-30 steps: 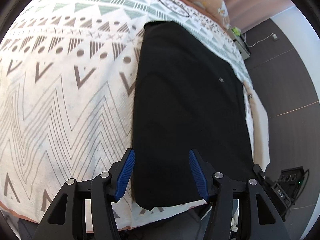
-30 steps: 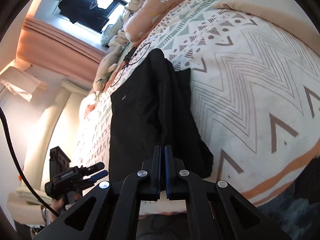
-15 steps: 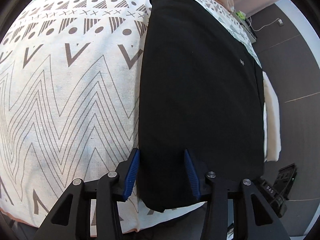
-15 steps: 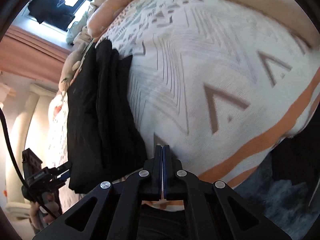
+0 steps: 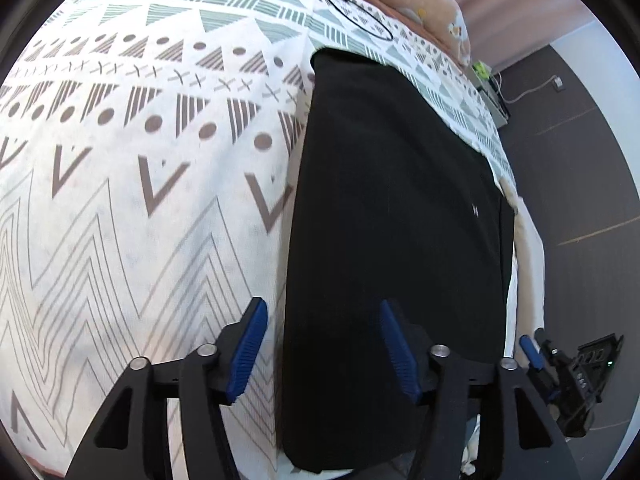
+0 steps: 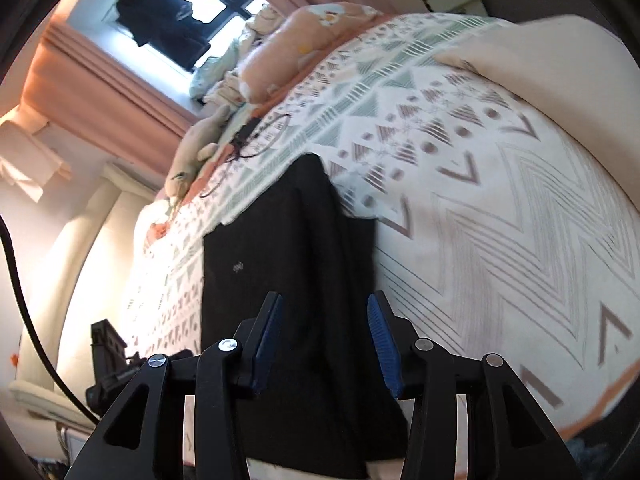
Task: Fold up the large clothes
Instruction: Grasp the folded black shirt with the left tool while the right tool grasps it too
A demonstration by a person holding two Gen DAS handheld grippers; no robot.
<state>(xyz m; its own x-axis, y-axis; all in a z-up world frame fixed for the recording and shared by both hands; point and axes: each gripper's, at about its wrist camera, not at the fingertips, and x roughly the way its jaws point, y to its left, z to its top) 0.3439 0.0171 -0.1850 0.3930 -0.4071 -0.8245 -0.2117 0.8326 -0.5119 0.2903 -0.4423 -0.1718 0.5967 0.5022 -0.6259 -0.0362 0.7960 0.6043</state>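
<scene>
A long black garment lies folded lengthwise on the patterned bedspread, its near end at the bed's edge. My left gripper hovers over the garment's near left edge, jaws opening, and the blue pads do not press the cloth. In the right wrist view the same black garment runs away from me with a raised fold along its right side. My right gripper stands over the near end, jaws opening, nothing pinched between them. The other gripper shows at the lower left.
Pillows and a soft toy lie at the head of the bed, with a black cable coiled on the bedspread. A cream blanket covers the far right side. Dark floor and a black device lie past the bed's edge.
The right gripper, shut and swung toward the bare bedspread, has come back over the garment's near end with its jaws apart. The left gripper narrowed, then widened, drifting slightly.
</scene>
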